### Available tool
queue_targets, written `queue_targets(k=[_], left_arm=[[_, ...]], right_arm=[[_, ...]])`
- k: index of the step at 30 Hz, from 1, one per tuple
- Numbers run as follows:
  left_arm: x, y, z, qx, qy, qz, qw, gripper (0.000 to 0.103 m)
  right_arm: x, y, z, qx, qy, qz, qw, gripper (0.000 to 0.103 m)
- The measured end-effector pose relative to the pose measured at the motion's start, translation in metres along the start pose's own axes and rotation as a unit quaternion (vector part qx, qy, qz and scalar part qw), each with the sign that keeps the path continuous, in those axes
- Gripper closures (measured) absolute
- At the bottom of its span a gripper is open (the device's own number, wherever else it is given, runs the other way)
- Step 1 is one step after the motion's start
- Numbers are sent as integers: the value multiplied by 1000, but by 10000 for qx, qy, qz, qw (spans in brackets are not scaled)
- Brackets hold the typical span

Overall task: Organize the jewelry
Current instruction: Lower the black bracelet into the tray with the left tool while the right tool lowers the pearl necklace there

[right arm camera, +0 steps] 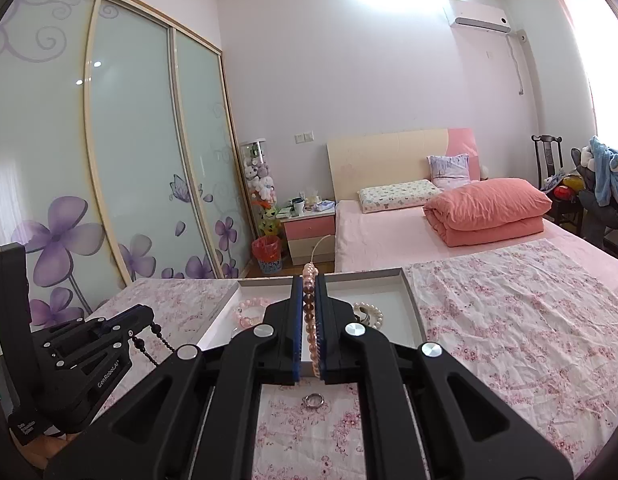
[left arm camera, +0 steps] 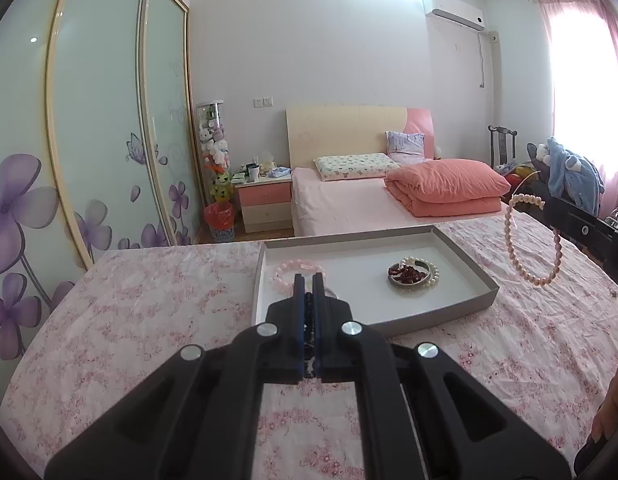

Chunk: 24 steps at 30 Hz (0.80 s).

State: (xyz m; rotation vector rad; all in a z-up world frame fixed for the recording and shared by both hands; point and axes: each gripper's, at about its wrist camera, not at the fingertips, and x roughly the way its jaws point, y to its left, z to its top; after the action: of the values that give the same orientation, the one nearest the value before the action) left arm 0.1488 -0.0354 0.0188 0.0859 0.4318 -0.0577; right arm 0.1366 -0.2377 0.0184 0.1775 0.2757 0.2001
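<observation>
A shallow grey tray (left arm camera: 461, 252) lies on the floral tablecloth. In it are a pale pink bead bracelet (left arm camera: 287, 270) and a cluster of dark red beads, a metal bangle and a white pearl bracelet (left arm camera: 413, 274). My left gripper (left arm camera: 307, 282) is shut on a black bead string (left arm camera: 307, 312), which hangs from it in the right wrist view (right arm camera: 157, 342). My right gripper (right arm camera: 307, 280) is shut on a pink pearl strand (right arm camera: 309, 312). The strand hangs in a loop at the right of the left wrist view (left arm camera: 533, 240). A metal ring (right arm camera: 312, 400) lies on the cloth under the right gripper.
The table with the floral cloth (left arm camera: 149, 320) stands at the foot of a pink bed (left arm camera: 349, 204). Sliding wardrobe doors (left arm camera: 101, 140) run along the left. A nightstand (left arm camera: 265, 200) and a red bin (left arm camera: 220, 220) stand beyond the table.
</observation>
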Motion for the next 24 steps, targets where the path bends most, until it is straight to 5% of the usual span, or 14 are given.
queue_targets(k=[10, 24], left_arm=[[38, 2, 25, -163, 115, -253, 9995, 98], [144, -3, 45, -310, 655, -527, 9960, 98]], right_arm=[[38, -5, 19, 78, 71, 32, 9999, 96], [144, -24, 12, 312, 975, 29, 9947, 96]])
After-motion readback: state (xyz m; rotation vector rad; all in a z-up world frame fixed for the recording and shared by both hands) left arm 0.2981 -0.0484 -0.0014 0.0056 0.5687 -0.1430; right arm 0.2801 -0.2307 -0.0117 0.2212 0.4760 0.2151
